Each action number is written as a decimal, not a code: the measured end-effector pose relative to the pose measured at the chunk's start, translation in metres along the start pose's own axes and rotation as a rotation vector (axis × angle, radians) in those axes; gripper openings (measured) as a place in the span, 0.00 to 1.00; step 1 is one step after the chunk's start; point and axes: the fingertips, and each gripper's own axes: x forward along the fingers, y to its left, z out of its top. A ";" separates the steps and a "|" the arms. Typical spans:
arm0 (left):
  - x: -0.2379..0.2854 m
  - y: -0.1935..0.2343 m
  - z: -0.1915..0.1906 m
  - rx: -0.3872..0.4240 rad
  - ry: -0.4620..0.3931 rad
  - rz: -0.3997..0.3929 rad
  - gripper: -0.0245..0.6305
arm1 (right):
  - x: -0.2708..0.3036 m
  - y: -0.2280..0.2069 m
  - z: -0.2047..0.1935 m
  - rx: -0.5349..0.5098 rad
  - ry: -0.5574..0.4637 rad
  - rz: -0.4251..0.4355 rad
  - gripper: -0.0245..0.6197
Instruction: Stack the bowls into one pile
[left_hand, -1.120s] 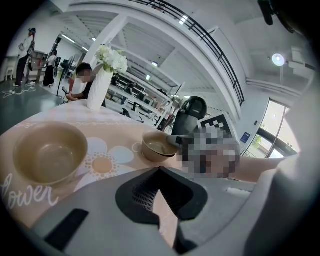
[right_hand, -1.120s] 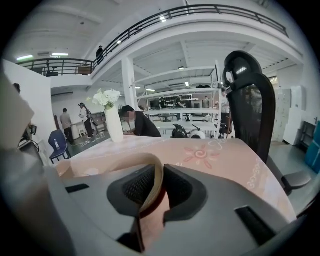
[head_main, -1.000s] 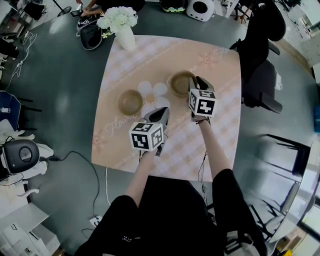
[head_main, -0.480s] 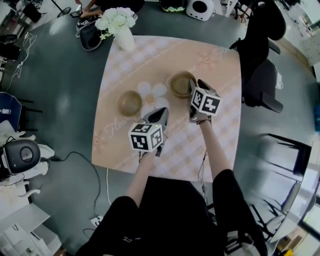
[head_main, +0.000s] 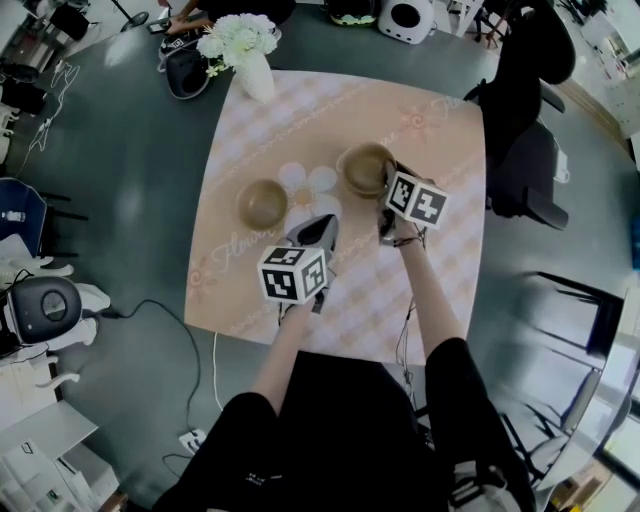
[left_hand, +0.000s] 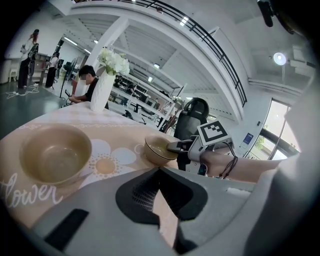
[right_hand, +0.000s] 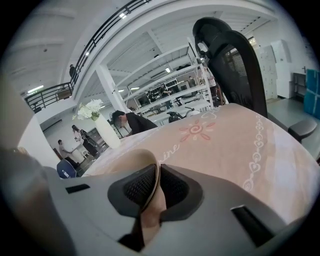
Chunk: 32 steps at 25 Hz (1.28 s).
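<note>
Table (right_hand: 225, 140); clamped bowl (right_hand: 127, 162) mostly occluded

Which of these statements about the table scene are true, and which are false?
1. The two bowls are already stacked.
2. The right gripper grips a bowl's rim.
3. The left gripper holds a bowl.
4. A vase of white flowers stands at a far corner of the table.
1. False: the left bowl and the right bowl stand apart on the table.
2. True: the right gripper has just been closing its jaws, and the right bowl's rim is pinched between them.
3. False: the left gripper has nothing between its jaws.
4. True: the vase of white flowers stands there.
</note>
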 end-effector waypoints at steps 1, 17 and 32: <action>-0.001 0.000 0.001 0.001 -0.002 0.002 0.03 | -0.001 0.000 0.000 0.004 0.003 0.003 0.07; -0.042 -0.004 0.005 0.007 -0.096 0.058 0.03 | -0.030 0.022 -0.001 0.035 0.000 0.077 0.07; -0.120 0.015 -0.007 0.005 -0.188 0.209 0.03 | -0.055 0.090 -0.008 -0.009 0.005 0.246 0.07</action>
